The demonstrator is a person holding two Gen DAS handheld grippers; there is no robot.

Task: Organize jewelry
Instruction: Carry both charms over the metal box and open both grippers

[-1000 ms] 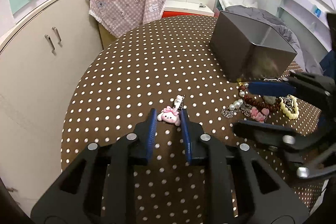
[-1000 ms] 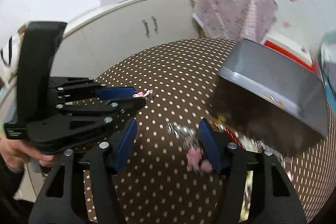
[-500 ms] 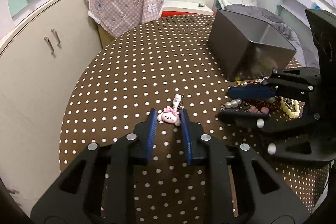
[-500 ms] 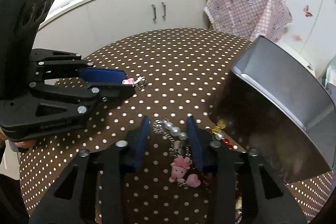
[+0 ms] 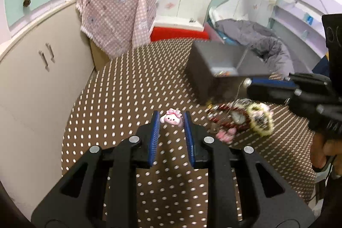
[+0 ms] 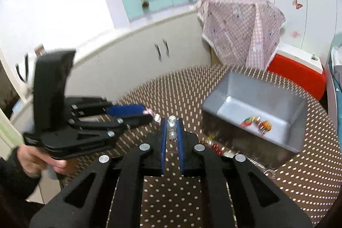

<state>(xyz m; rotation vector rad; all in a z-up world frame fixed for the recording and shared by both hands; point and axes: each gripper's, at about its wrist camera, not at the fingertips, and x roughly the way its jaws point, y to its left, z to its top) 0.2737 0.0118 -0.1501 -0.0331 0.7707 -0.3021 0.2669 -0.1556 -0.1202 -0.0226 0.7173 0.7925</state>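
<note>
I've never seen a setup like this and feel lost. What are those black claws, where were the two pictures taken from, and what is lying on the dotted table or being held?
The claws are handheld two-finger grippers, one in each of a person's hands, each carrying a fisheye camera that looks along its fingers. One picture comes from the left gripper, which is shut on a pink bunny charm. The other comes from the right gripper, shut on a pearl strand. On the polka-dot tablecloth lie a tangled jewelry pile and a grey box with a few colourful pieces inside.
</note>
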